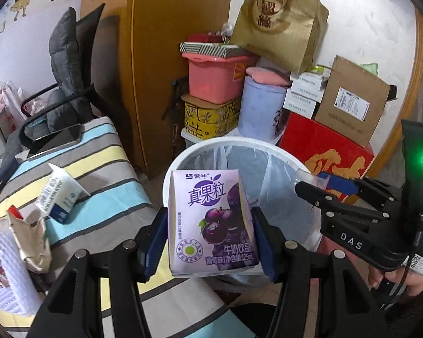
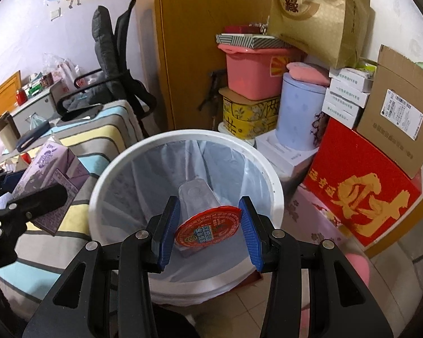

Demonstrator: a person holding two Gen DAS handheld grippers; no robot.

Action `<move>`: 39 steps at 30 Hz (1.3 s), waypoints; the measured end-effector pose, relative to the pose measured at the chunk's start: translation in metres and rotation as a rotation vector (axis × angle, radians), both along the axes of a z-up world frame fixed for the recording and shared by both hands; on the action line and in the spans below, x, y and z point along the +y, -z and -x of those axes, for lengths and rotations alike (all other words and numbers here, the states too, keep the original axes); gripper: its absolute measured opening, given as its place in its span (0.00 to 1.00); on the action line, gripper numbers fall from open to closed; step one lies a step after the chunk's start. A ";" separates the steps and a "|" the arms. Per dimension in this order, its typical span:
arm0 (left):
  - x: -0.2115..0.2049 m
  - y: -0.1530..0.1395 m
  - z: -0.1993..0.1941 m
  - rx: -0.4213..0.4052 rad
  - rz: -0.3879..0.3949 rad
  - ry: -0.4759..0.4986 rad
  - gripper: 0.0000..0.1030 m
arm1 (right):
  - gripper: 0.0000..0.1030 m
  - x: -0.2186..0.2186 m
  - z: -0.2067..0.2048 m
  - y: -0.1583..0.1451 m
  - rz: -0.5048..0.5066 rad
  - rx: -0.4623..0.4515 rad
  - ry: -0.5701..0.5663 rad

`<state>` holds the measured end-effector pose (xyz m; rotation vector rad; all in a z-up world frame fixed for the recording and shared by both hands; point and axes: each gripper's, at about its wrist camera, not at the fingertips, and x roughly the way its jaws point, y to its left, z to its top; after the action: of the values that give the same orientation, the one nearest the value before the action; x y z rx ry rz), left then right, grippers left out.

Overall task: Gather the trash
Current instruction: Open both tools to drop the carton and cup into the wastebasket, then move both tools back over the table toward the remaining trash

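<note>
**Two grippers holding trash at the rim of a lined bin**

The left gripper is clamped on a purple grape milk carton, a flat-sided paper box held upright beside the near rim of the white trash bin. The right gripper pinches a clear plastic cup by its round red foil lid, directly above the bin's open mouth. A thin translucent liner bag drapes inside the round rim. The striped cloth table borders the bin on the left; stacked boxes, including a red gift box, crowd its right side.
</note>
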<state>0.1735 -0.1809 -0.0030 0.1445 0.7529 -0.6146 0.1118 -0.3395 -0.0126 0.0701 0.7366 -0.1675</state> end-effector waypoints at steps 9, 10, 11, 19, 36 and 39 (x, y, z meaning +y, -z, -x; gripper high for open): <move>-0.018 0.007 -0.013 0.015 -0.005 0.019 0.58 | 0.44 -0.012 -0.014 0.009 0.007 0.033 0.008; -0.019 0.008 -0.015 0.022 -0.006 0.018 0.58 | 0.44 -0.013 -0.015 0.009 0.008 0.036 0.010; -0.020 0.009 -0.016 0.028 -0.004 0.018 0.58 | 0.44 -0.014 -0.015 0.010 0.012 0.038 0.013; -0.017 0.010 -0.021 0.030 0.005 0.001 0.71 | 0.63 -0.020 -0.017 0.015 0.020 0.047 0.036; 0.023 -0.010 -0.004 -0.024 0.032 -0.067 0.72 | 0.63 -0.003 -0.004 0.000 0.004 -0.016 0.029; 0.035 -0.015 0.000 -0.036 0.043 -0.091 0.72 | 0.63 0.003 -0.001 -0.004 0.005 -0.030 0.024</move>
<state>0.1733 -0.1461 0.0116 0.0813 0.7070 -0.5401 0.1126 -0.3362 -0.0088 0.0768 0.7053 -0.1912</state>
